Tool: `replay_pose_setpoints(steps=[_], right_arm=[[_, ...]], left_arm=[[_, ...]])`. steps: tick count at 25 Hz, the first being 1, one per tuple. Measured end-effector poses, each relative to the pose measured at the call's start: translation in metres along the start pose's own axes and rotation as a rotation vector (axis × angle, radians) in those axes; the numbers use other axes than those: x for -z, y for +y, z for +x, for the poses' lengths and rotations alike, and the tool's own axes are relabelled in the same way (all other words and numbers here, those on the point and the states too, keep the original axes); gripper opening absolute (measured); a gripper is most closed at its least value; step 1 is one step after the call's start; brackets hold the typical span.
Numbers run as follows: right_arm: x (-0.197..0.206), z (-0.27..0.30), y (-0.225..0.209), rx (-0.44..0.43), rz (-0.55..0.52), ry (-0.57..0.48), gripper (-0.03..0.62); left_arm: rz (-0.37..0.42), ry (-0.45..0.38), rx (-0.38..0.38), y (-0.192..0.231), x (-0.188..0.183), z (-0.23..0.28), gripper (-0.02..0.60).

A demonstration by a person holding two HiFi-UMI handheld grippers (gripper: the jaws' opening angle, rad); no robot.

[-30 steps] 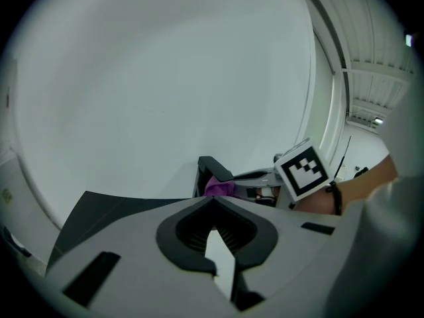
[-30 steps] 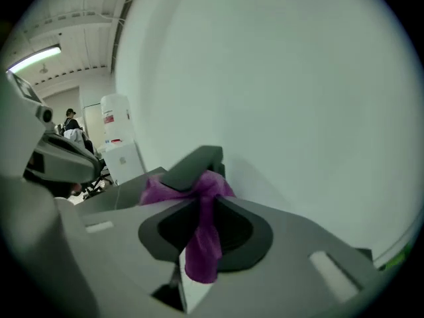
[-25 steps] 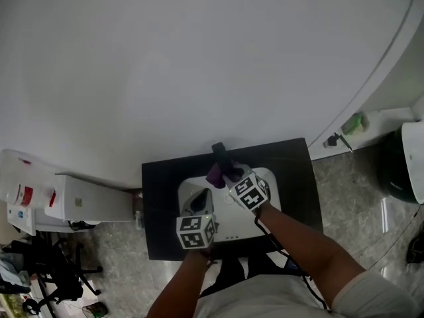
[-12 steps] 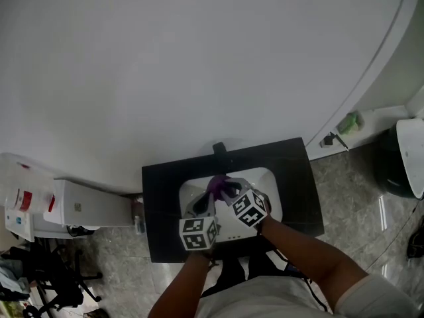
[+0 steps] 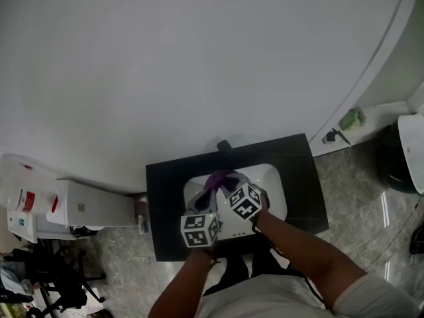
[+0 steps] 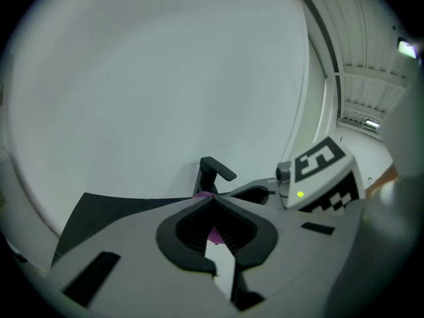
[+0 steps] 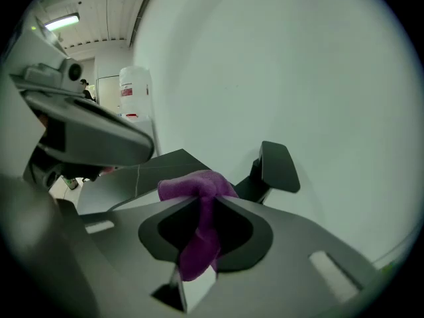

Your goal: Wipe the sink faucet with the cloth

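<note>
Over the near-left part of the white sink point(image 5: 275, 192), the left tongs point(image 6: 211, 199) are closed. A sliver of purple shows between their tips, so I take them to be pinching an edge of the cloth point(image 7: 196, 185), and only thinly. That thin bite is the first risk: a tug toward the faucet point(image 7: 275, 167) could pull the edge free and leave the fabric hanging from one side.

Just right of them the cloth is bunched into a soft purple lump above the basin. It sits short of the faucet and is not touching it (the right gripper view shows a gap between the fabric and the black lever).

Further right, the right tongs point(image 7: 201, 205) are clamped on the cloth, with a fold squeezed between the tips and a tail hanging down through the jaw opening. So little fabric stands proud of those tips that the hard jaw ends could meet the faucet before the cloth does — scraping rather than wiping. The two tools are also close together and could knock each other on the reach in.

The faucet stands at the far edge of the sink, on the black table point(image 5: 303, 177) and close against the pale wall point(image 5: 199, 58). It is matte black and angular, with an upright body and a flat lever on top. A loose fold could well snag on its sharp corners — and its far side, next to the wall, looks hard to reach. Whether it carries any dirt, I cannot tell.
</note>
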State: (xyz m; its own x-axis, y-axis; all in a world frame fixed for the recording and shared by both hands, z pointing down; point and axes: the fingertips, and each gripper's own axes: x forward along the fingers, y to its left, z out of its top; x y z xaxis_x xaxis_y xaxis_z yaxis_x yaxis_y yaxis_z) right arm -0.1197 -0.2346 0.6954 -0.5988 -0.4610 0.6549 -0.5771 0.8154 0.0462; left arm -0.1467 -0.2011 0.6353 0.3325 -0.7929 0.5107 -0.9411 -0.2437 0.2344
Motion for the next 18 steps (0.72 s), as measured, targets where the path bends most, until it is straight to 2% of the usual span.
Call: replay_pose_setpoints(steps=[3,6,10,13,18], right_arm=[[0.021,-0.019,0.009,-0.007,0.036,0.016,0.069],[0.029,-0.047,0.009,0.005,0.132,-0.01,0.069],[-0.015,-0.103,-0.007,0.065,0.279,-0.174,0.07],[-0.052,-0.147,-0.024,0.12,0.337,-0.296,0.069],[-0.078,-0.183,-0.037,0.144,0.361,-0.356,0.069]], left_arm=[[0.004,-0.006,0.013,-0.005,-0.004,0.0,0.005],[0.006,-0.017,0.02,-0.012,-0.011,-0.005,0.005],[-0.001,-0.067,0.019,-0.02,-0.035,-0.024,0.005],[0.002,-0.117,0.002,-0.03,-0.06,-0.043,0.005],[0.021,-0.185,-0.019,-0.051,-0.089,-0.065,0.005]])
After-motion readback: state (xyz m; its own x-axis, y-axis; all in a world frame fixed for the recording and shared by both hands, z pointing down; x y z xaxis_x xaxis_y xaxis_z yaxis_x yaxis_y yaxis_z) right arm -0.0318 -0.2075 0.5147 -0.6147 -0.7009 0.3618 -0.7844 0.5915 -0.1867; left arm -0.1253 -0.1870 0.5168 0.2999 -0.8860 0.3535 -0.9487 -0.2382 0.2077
